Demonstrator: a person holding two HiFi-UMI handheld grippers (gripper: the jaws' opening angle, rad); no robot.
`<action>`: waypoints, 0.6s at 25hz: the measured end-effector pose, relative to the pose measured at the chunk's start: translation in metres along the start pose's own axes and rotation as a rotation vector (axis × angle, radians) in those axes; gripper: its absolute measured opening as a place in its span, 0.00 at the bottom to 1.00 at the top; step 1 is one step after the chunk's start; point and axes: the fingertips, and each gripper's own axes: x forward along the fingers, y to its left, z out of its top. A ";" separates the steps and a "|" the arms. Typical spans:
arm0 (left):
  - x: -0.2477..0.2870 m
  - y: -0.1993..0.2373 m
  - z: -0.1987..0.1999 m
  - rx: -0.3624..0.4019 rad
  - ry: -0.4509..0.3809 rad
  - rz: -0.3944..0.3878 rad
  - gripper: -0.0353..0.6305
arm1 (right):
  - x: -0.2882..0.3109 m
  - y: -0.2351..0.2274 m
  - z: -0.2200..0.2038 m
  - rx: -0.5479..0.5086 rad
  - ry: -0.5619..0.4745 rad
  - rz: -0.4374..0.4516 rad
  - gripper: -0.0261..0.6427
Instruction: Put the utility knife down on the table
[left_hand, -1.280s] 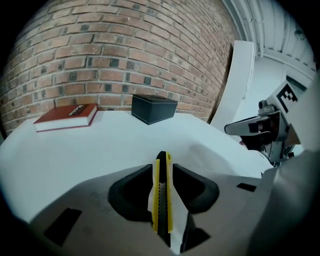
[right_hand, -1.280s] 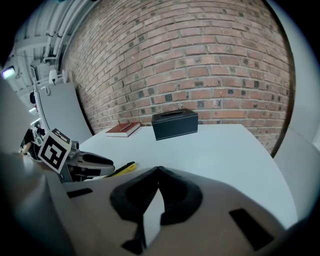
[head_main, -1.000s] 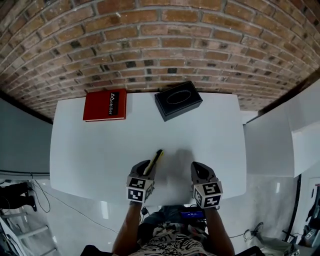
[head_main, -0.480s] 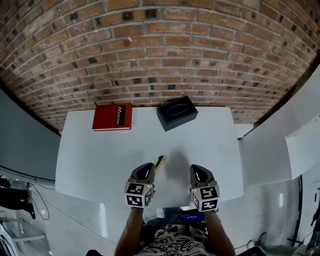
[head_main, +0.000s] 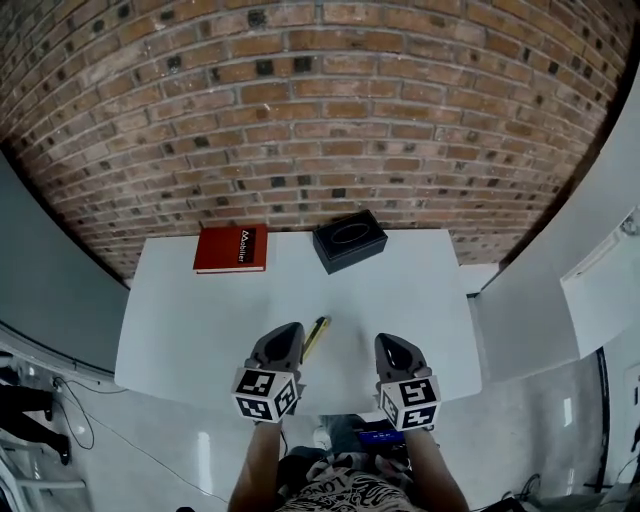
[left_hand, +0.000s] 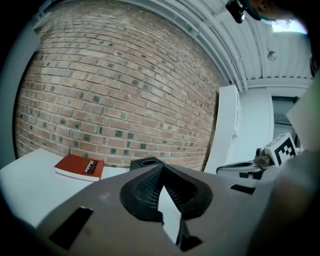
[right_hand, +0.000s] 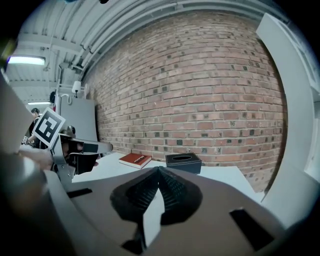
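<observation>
Brick wall behind, white tabletop running out toward the camera. Pushed to the far edge, just under the brick: 1 red book and 1 black tissue box, side by side but apart, well clear of the near half. Likely parked there to leave working room.

Lying flat on the near half, between the 2 tools but much closer to the left one: 1 utility knife, yellow and black, long axis pointing away and slightly right. Just beside the tip of the left tool, touching or barely apart, not clear from above. Not between the jaws in the left gripper view, with only bare white tabletop showing through the slot below the pads.

Left tool pressed together at the tips, pinching nothing. Right tool likewise pressed together and empty, held level with the left and apart from the knife. Seemingly idle, with no part to play in a 1-handed set-down.

Judged from the lie of things: knife already down, resting under its own weight, task as good as done. Flat placement away from the edges, sensible for a bladed thing: no roll, no overhang. Remaining only to draw the left tool clear without nudging the handle. Small risk of a bump sending the knife sliding on the smooth surface.
</observation>
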 end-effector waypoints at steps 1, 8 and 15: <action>-0.004 -0.002 0.002 0.001 -0.009 0.000 0.07 | -0.003 0.001 0.001 -0.001 -0.007 0.001 0.04; -0.024 -0.001 0.013 0.026 -0.041 0.021 0.07 | -0.014 0.015 0.009 -0.006 -0.039 0.013 0.04; -0.032 -0.002 0.014 0.032 -0.043 0.022 0.07 | -0.016 0.024 0.012 -0.010 -0.045 0.031 0.04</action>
